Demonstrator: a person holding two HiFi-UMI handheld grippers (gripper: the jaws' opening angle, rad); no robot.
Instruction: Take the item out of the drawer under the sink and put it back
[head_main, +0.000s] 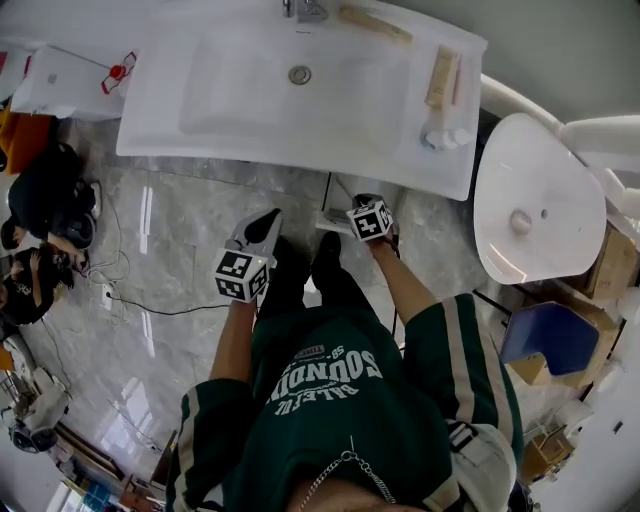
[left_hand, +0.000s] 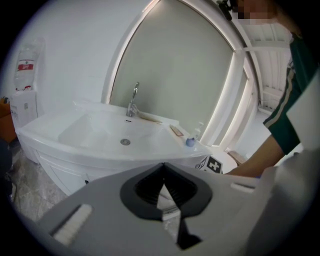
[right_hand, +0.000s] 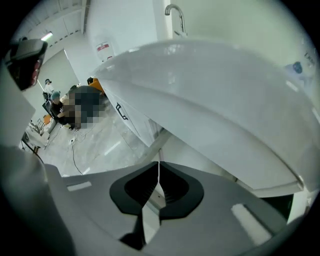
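Sink (head_main: 200, 140) with small bottle (head_main: 443, 136) on its rim, left claw (left_hand: 162, 166) closed, right claw (right_hand: 159, 166) closed, both empty

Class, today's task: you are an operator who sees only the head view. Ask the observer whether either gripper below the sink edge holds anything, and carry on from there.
Observer: No. The left gripper has its jaws together with nothing between them.
Operator: And the right?
Observer: The right gripper likewise, jaws together and empty, aimed up at the underside of the sink.
Operator: Any drawer pulled out?
Observer: The cabinet front under the sink looks flush; I see none open.
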